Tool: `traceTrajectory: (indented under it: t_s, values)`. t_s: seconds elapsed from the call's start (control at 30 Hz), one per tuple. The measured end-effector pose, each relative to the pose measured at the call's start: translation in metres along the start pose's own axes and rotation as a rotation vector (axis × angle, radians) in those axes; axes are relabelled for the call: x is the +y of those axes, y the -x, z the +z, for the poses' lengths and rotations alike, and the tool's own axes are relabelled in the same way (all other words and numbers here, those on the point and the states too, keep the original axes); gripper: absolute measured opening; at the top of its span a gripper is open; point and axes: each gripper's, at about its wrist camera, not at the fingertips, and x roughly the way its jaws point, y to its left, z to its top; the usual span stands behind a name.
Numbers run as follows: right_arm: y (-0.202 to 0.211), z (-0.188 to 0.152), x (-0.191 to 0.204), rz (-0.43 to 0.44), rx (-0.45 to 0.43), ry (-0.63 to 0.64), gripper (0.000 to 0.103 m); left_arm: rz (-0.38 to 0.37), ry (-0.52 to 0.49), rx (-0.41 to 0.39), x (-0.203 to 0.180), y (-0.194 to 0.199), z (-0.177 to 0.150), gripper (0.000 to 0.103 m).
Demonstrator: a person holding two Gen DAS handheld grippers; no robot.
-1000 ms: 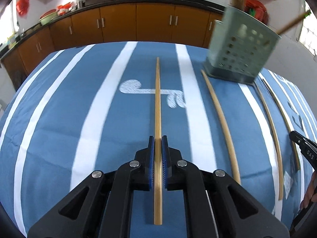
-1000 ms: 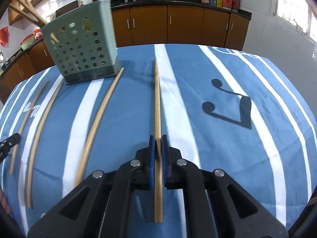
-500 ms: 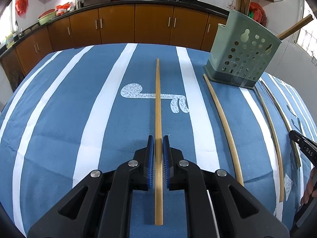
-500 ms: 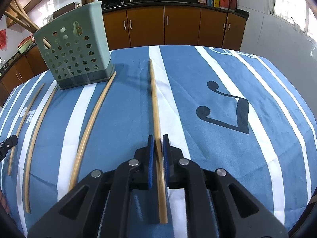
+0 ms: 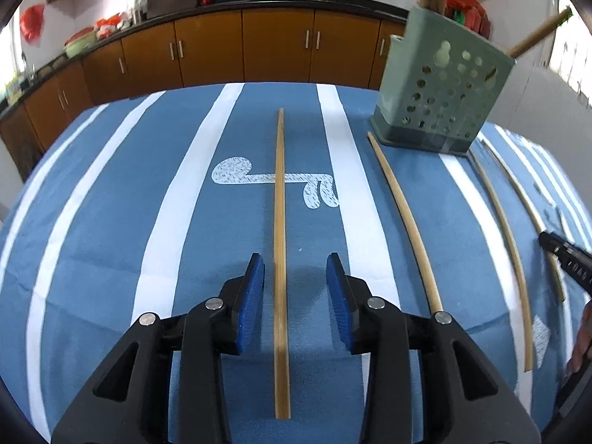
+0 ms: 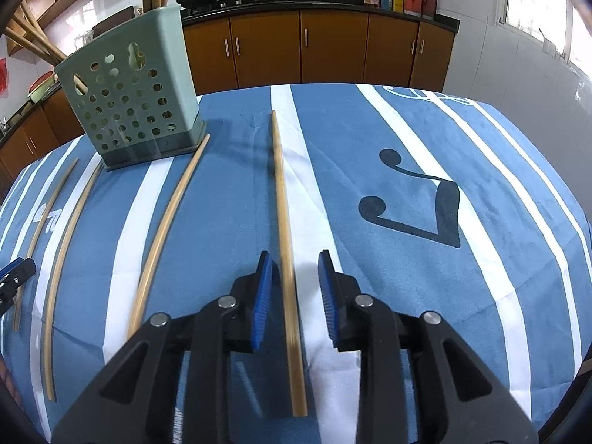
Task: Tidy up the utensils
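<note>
blue tablecloth [image 5: 111, 222], no legible writing

You get bright daylight from the window [image 6: 536, 11], blown out white. Fisheye bends the tablecloth [image 5: 111, 222] edges; soft shadows lie under the jaws, and corners vignette black.

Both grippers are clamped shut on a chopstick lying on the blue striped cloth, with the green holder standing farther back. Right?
Not quite: both wrist views show the jaws apart. The left gripper and right gripper each straddle a chopstick without gripping it. The cloth and green holder are as stated.
</note>
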Motion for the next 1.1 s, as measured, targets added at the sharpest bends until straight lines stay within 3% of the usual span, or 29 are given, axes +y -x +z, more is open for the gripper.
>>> traceTrajectory:
  t_s: [0.13,0.37,0.5,0.57,0.87,1.1]
  values:
    - [0.0,0.0,0.0,0.001,0.0,-0.001,0.027,-0.031,0.041,-0.007,0.007,0.003,-0.001,0.036]
    - [0.005,-0.005,0.001,0.012,0.001,0.004,0.024,-0.032,0.011,-0.001,0.001,0.008,-0.009,0.032]
    - [0.008,-0.008,0.002,0.018,0.001,0.008,0.009,-0.019,0.003,0.002,0.003,0.01,-0.011,0.015]
    - [0.01,-0.011,0.001,0.024,0.0,0.011,0.008,-0.022,0.012,0.005,0.008,0.011,-0.013,0.008]
    - [0.027,-0.015,-0.004,0.071,-0.031,-0.01,0.008,-0.056,0.0,0.025,0.014,0.02,-0.019,0.007]
    - [0.046,-0.006,-0.01,0.087,-0.091,-0.031,0.008,-0.081,0.002,-0.025,0.014,0.041,-0.012,0.007]
